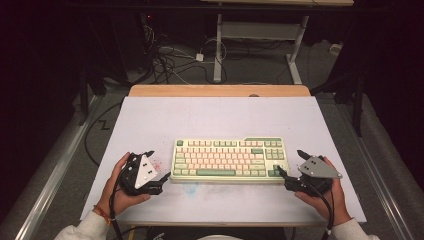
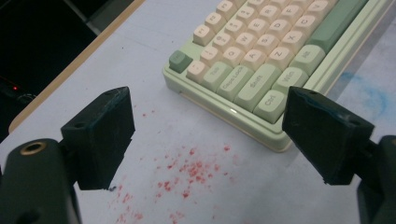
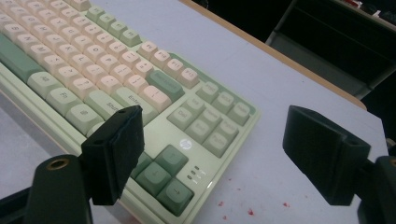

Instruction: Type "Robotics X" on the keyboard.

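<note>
Hand-held gripper (image 1: 155, 165) beside keyboard (image 1: 229, 159), red specks (image 2: 191, 170).

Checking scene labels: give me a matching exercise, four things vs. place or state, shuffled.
Things:
1. keyboard
2. left tool
3. right tool
4. red specks

Places/states:
A. open, at the keyboard's arrow-key end
B. on the table surface beside the keyboard's Ctrl corner
C. flat on the table between both tools
D. open, at the keyboard's Ctrl-key end

Pairs: 1-C, 2-D, 3-A, 4-B
</note>
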`<state>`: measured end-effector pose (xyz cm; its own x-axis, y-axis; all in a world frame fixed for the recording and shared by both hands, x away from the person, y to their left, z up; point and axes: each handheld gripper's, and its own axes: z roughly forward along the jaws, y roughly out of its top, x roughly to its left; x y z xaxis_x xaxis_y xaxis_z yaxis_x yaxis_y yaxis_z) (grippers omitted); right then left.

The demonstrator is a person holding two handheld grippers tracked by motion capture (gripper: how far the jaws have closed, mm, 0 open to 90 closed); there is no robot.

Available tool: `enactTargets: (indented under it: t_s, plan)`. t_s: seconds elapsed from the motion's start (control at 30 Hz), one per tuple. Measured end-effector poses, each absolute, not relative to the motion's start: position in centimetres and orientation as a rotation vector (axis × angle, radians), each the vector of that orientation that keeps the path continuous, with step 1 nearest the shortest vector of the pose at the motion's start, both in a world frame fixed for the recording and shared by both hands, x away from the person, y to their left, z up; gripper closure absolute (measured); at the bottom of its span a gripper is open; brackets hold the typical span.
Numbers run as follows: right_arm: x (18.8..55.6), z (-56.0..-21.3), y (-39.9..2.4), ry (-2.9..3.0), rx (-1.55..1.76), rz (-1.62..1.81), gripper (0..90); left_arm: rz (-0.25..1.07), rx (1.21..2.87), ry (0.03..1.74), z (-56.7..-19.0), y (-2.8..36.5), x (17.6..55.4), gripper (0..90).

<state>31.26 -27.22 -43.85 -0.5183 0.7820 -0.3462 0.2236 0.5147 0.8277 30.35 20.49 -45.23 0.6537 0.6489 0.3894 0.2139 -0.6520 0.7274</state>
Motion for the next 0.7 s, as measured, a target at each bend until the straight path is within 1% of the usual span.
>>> enactTargets:
  t_s: [0.4,0.7]
  plan:
    - [30.6,-44.5,-28.4,2.000,0.867,0.945,20.8,0.834,2.235,0.707,-46.3,21.9,29.8,16.1]
    - [29.8,-45.4,-29.4,1.997,0.921,0.939,18.4,0.804,2.259,0.743,-47.2,22.6,29.4,16.2]
